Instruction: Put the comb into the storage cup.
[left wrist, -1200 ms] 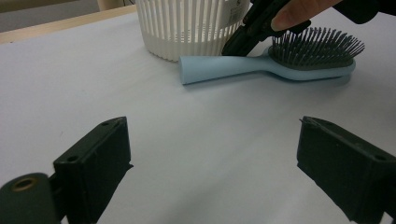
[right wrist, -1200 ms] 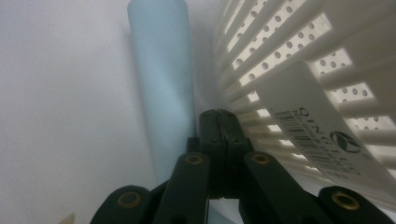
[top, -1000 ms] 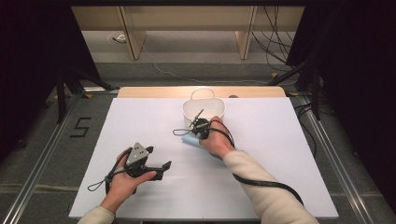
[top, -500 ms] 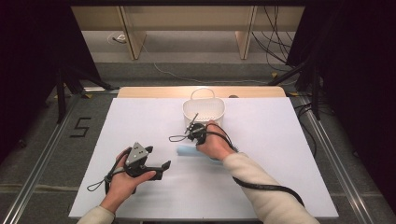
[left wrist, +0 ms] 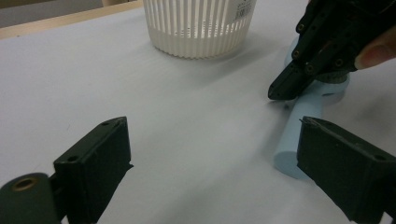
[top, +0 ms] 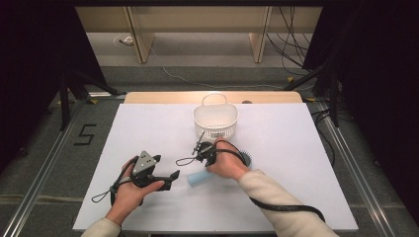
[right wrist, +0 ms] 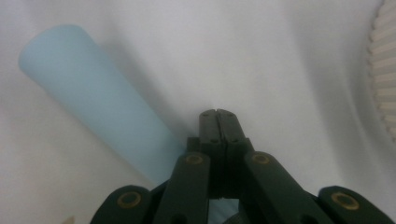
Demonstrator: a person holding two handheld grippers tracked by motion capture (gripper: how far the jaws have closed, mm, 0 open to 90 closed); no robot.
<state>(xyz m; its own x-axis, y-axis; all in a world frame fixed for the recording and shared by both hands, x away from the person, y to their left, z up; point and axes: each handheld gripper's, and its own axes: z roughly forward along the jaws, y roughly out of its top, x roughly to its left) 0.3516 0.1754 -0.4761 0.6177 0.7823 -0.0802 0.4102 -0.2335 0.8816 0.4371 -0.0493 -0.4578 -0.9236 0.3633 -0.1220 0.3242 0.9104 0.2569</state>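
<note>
Blue brush [top: 200, 177] lies flat, handle end pointing away from the right claw [right wrist: 217, 113], whose jaws are together just above it. White basket [top: 216, 120] stands just beyond; left claw [left wrist: 210, 172] sits wide apart, nothing between.

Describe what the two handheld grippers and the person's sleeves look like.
Both are black two-jaw tools. The left gripper carries a grey three-cornered plate on top and has flat, blocky jaws with screw holes. The right gripper has brass-coloured pivot rivets. A black cable trails from each. The sleeves are cream-coloured.

The right hand [top: 228, 165] hides most of the blue brush [top: 197, 178]
</note>
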